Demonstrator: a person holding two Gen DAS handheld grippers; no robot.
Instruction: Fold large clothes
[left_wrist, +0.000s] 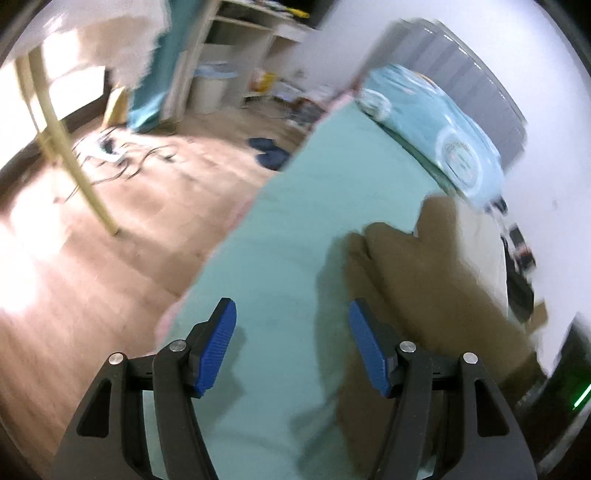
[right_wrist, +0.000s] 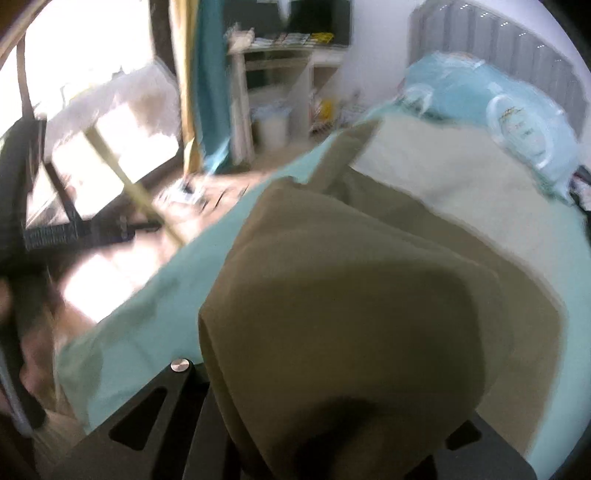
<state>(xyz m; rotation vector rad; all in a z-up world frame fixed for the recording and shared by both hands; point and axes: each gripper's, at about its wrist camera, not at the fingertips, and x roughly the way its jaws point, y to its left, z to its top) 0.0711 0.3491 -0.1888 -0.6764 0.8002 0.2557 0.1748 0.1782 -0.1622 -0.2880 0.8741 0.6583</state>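
**Fold in progress: olive garment carried across the bed**

Fabric control matters most at this step. The right gripper has the olive-brown garment draped over its fingers, so the cloth hides the jaws in the right wrist view; they read as nearly pressed together, and the fabric bunched right at the fingers suggests a pinch on a hem or corner. To do the fold well, I judge that the lifted edge should travel low and taut over the rest of the garment, landing parallel to the opposite edge rather than dragging the lower layer with it. Both views are blurred, so fine creases cannot be made out.

The garment lies on the mint-green sheet of the bed, toward the side with the light-blue pillow and a pale cream blanket; one pointed corner sticks up toward the far edge of the bed.

The left gripper hangs over bare sheet near the bed's floor-side edge, its blue pads spread wide with nothing between them, just beside the garment's edge. It could pin that edge down, in my judgement, while the right hand lays its portion over.
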